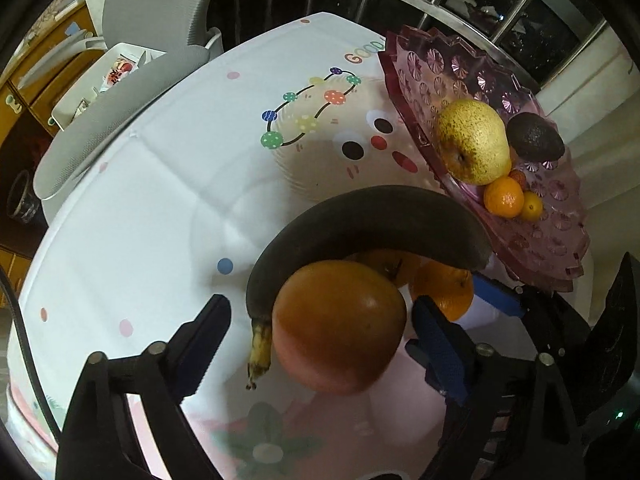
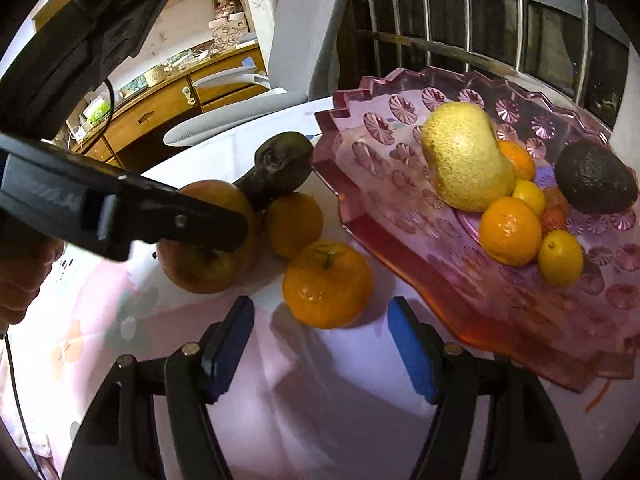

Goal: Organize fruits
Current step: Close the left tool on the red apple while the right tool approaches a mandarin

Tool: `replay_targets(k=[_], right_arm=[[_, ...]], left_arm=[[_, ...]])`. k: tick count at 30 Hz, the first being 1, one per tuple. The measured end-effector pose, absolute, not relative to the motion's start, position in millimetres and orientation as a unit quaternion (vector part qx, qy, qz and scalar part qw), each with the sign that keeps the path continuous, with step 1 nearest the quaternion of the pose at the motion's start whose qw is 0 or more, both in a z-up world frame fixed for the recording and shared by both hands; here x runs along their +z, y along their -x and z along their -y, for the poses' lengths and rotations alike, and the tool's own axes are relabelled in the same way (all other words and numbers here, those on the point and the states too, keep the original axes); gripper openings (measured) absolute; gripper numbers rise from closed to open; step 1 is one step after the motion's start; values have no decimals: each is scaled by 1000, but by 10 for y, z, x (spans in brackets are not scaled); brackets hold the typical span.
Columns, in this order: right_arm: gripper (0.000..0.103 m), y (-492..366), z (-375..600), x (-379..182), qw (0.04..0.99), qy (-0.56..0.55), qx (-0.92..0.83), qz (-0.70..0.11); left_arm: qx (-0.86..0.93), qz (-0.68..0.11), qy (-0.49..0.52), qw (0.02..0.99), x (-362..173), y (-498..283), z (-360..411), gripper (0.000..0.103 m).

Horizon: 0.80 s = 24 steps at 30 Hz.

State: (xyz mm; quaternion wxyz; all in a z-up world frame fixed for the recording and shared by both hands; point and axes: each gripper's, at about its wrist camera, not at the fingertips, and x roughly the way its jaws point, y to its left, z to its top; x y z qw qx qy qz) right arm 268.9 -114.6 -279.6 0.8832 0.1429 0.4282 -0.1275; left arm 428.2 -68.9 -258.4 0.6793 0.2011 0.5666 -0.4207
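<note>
A russet apple (image 1: 340, 328) lies on the cloth between the fingers of my left gripper (image 1: 320, 336); a gap shows on the left side, so the gripper is open. A blackened banana (image 1: 360, 220) curves behind the apple. In the right wrist view one left finger (image 2: 192, 224) crosses the apple (image 2: 200, 272). My right gripper (image 2: 320, 340) stands open just short of an orange (image 2: 328, 284); a second orange (image 2: 294, 224) sits behind. The pink glass dish (image 2: 360, 128) holds a yellow pear (image 2: 464, 160), an avocado (image 2: 592, 180) and small tangerines.
A grey office chair (image 1: 120, 112) stands at the table's far left edge. A wooden cabinet (image 2: 160, 112) and metal window bars (image 2: 480, 20) lie beyond. A person's hand (image 2: 24, 272) shows at the left. The dish (image 1: 560, 240) overhangs near the right gripper.
</note>
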Motion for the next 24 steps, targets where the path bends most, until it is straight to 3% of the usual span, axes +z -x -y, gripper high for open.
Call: replay_targets(k=[3,9,12,15,24], right_arm=[[63,-2727,1134,-2810,884,-135,-128,-428],[56,-2740,1139,-2819,885,-128,-137,-426],[46,-2742,1153,-2820,885,-125,-142,-425],[46,-2747,1159,-2818,885,-126,-142,-425],[45,-2667,1152,-2777,884,-134,-140,-426]], left_arm=[[-433,-565,-191,676,-2604,-4293,702,77],[-439,-556,-182,682,-2594,-4267,687,75],[-439,-553,-175,687,-2578,-4247,658,71],[-436,-546,-167,696,-2539,-4195,629,65],[-401,-546,-128,724,-2520,-4124,503,64]])
